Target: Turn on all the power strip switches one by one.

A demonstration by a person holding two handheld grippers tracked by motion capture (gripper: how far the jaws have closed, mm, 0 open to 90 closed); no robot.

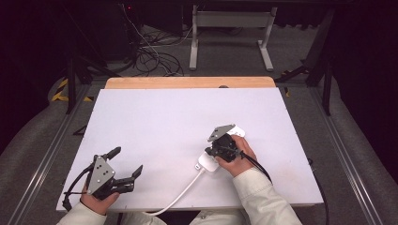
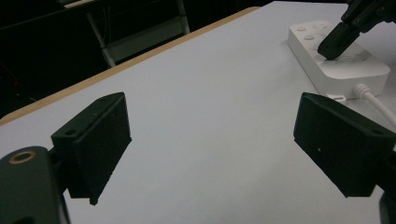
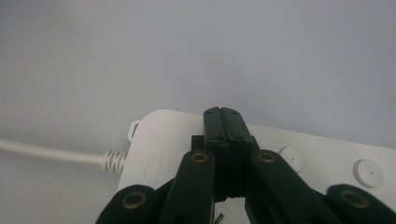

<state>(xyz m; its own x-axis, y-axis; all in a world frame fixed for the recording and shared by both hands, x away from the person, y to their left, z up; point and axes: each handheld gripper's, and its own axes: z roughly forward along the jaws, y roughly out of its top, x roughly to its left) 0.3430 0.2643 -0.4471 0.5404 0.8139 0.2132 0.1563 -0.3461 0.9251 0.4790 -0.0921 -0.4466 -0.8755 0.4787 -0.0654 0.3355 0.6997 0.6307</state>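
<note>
Your right claw [image 3: 223, 114] is clenched with nothing in it, tips pressed down on the white power strip [image 3: 154, 154] directly beneath, while your left claw [image 2: 212, 144] rests released on the tabletop [image 1: 164, 122], well apart.

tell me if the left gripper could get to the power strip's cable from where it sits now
Probably yes. The left gripper rests open at the near left of the table, and bare white surface lies between it and the cable trailing off the near edge. The right gripper, shut, presses on the power strip further right.
</note>
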